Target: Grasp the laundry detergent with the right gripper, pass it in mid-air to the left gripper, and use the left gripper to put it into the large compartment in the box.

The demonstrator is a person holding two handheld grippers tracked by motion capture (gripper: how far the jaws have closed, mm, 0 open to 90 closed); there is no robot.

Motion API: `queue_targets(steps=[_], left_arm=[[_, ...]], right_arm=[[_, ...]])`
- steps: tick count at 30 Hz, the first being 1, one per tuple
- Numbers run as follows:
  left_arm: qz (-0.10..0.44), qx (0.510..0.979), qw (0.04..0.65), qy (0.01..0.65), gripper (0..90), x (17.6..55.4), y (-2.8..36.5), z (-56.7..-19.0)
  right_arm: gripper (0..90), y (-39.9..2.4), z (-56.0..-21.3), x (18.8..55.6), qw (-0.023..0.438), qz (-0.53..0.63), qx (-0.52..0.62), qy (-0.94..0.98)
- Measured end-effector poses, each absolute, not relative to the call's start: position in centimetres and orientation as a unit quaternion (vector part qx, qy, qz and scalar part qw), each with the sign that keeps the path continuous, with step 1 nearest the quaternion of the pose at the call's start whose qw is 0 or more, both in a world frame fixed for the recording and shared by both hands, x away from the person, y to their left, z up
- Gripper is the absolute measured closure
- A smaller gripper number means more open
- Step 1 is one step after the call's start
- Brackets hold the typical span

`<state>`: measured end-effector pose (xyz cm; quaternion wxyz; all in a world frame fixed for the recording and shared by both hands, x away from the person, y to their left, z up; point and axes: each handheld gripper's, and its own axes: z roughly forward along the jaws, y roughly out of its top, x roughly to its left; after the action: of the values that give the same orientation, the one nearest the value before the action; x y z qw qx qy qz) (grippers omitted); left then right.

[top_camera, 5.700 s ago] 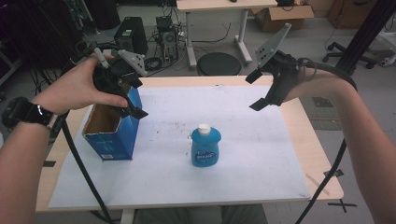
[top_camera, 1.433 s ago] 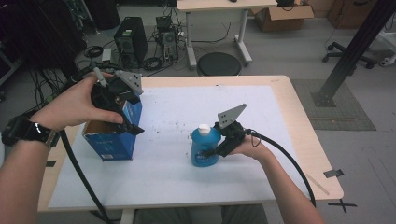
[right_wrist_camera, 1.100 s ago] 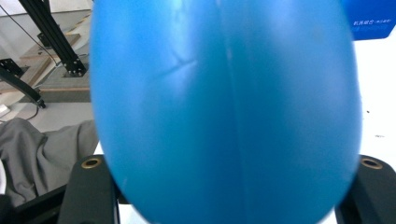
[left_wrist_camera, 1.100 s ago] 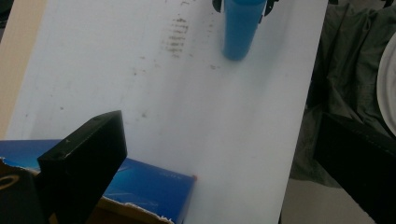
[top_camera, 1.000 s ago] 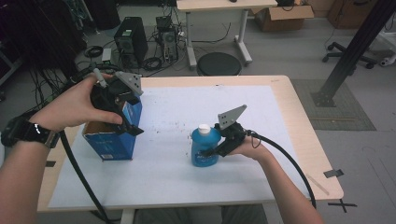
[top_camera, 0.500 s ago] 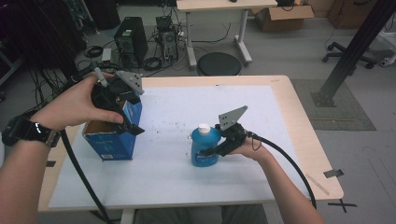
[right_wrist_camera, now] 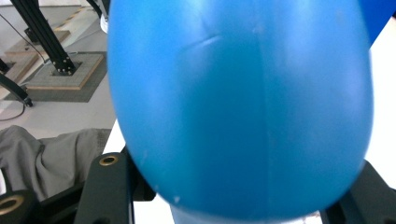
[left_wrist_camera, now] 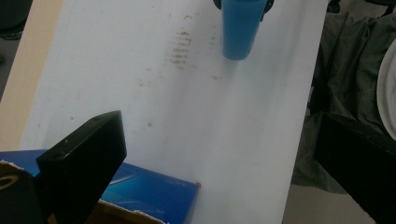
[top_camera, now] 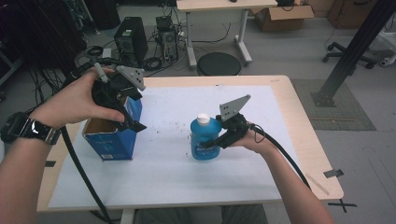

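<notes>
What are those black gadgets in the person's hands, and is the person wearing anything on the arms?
Each hand holds a black two-jaw tool: the left gripper and right gripper both have blocky black jaws, a grey three-cornered plate with small holes on top, and a thick black cable trailing back. The forearms are bare, with no sleeves. A black wristwatch sits on the left wrist.

A bright blue bottle [top_camera: 204, 140] with a white cap [top_camera: 202, 118] and a darker blue label stands on a white sheet [top_camera: 168, 168] speckled with small dark marks – the sheet covers a pale wooden table [top_camera: 303, 135]. The box [top_camera: 112, 135] is blue outside, plain brown cardboard inside. Both grippers – left [top_camera: 133, 122] and right [top_camera: 211, 142] – are black, each topped with a grey plate. A black watch [top_camera: 29, 130] sits on the left wrist. The floor is grey.
</notes>
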<state>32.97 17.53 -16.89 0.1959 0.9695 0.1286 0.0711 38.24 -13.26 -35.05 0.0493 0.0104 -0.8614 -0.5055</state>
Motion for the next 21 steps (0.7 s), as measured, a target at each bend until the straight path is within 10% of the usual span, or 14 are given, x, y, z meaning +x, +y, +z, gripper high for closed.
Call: queue_targets(steps=[21], left_arm=[[0.073, 0.971, 0.199, 0.112, 3.7, 32.8, 14.8, -14.6]], right_arm=[[41.7, -7.2, -27.1, 37.7, 0.047, -0.485, 0.066, -0.871]])
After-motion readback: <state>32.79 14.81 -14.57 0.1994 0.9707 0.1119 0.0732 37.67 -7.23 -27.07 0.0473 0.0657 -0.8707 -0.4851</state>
